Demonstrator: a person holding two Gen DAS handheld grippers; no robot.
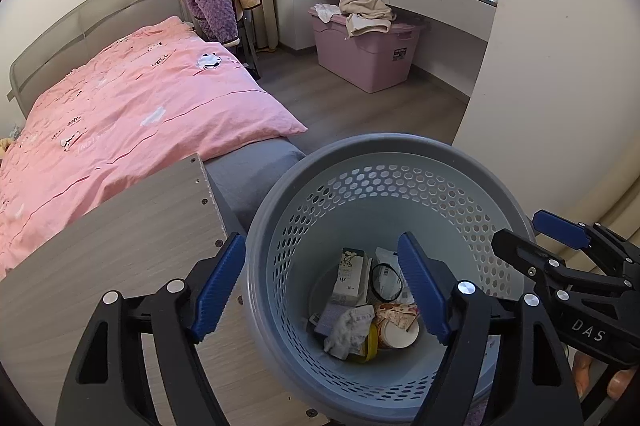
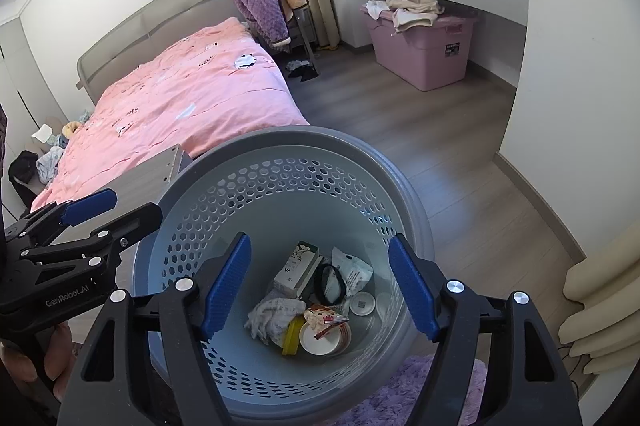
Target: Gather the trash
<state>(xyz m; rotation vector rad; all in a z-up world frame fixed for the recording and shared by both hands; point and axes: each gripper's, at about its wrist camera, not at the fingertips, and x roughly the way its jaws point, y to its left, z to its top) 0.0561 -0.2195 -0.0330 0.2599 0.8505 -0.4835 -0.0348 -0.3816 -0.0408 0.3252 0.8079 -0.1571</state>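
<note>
A grey-blue perforated basket (image 1: pixel 384 143) (image 2: pixel 304 139) stands below both grippers. At its bottom lie a small carton (image 1: pixel 352 276) (image 2: pixel 296 268), a crumpled tissue (image 1: pixel 348 332) (image 2: pixel 272 318), a paper cup (image 1: pixel 400 334) (image 2: pixel 324 340), a black ring (image 2: pixel 330 284) and a yellow lid (image 2: pixel 292 338). My left gripper (image 1: pixel 322 286) is open with nothing held; one finger is over the basket, the other outside its left rim. My right gripper (image 2: pixel 320 286) is open over the basket mouth, also with nothing in it. Each gripper shows at the edge of the other's view.
A wooden board (image 1: pixel 120 246) lies left of the basket, against a bed with a pink duvet (image 1: pixel 140 113). A pink storage box (image 2: pixel 424 53) with clothes on it and a chair with a purple jacket (image 2: pixel 260 1) stand farther back. A purple rug (image 2: pixel 400 390) and a wall corner (image 1: pixel 540 85) are close.
</note>
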